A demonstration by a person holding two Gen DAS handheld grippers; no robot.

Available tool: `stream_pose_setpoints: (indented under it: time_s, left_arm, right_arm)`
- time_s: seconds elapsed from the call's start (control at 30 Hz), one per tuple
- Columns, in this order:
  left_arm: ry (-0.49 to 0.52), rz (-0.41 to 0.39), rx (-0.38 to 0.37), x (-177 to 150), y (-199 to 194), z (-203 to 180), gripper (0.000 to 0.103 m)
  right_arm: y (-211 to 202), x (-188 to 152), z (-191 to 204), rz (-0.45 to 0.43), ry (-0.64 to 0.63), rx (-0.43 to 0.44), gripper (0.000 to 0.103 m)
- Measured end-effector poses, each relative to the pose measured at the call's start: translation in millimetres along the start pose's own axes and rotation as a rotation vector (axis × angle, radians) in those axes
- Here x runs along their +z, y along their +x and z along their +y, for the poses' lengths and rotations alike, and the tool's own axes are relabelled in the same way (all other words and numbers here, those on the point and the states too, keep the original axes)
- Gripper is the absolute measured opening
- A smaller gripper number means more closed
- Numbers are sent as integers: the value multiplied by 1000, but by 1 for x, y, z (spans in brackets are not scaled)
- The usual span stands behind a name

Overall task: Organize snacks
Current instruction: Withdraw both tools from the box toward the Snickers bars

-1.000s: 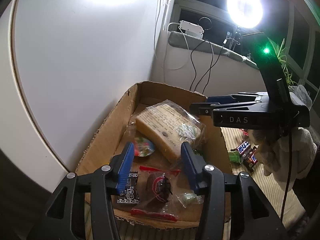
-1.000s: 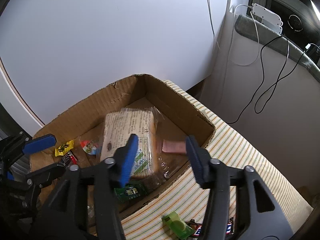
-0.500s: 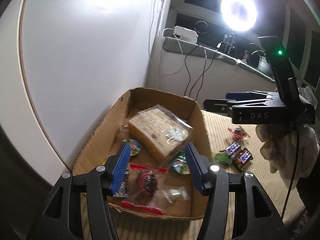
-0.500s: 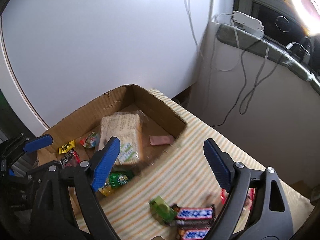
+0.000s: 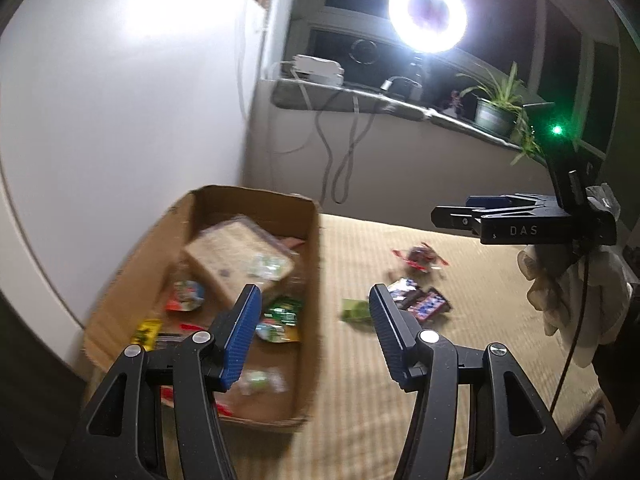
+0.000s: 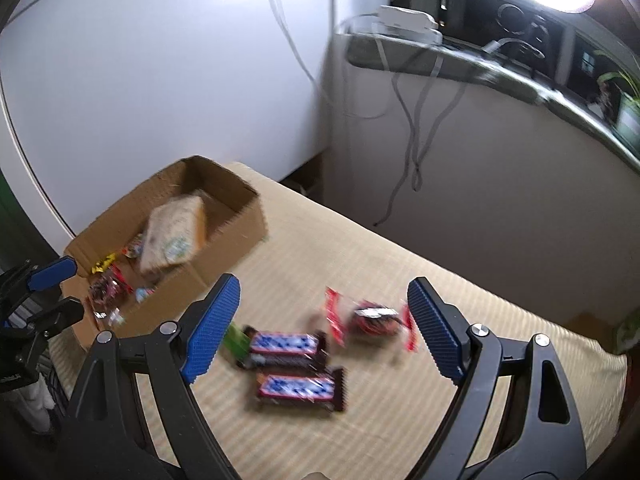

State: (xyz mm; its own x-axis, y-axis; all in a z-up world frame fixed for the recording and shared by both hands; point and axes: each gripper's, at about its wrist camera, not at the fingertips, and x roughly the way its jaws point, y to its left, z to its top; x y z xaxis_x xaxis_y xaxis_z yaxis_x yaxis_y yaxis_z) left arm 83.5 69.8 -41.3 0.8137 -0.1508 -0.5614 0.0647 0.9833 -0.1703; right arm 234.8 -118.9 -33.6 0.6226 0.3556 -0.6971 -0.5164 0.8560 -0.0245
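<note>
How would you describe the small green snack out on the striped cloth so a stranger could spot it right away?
Start at the open brown cardboard box on the beige striped cloth. Just outside its near wall lie two dark chocolate bars with blue and white labels. The small bright green packet touches the farther bar's box-side end: the only plain green wrapper outside the box.

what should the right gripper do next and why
Probably lower the right gripper onto the nearer candy bar and close on it. Its jaws have just been opening, nothing lies between them, and they hang over the loose snacks on the striped cloth: two candy bars, a red-wrapped sweet and a green packet, all outside the cardboard box.
</note>
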Motion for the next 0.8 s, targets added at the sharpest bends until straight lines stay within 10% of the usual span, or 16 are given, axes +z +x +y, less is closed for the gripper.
stream_pose_setpoints:
  time_s: [0.8]
  left_arm:
    - [85, 141, -117, -19, 55, -78, 55]
  right_arm:
    - [-4, -41, -86, 34, 152, 77, 88]
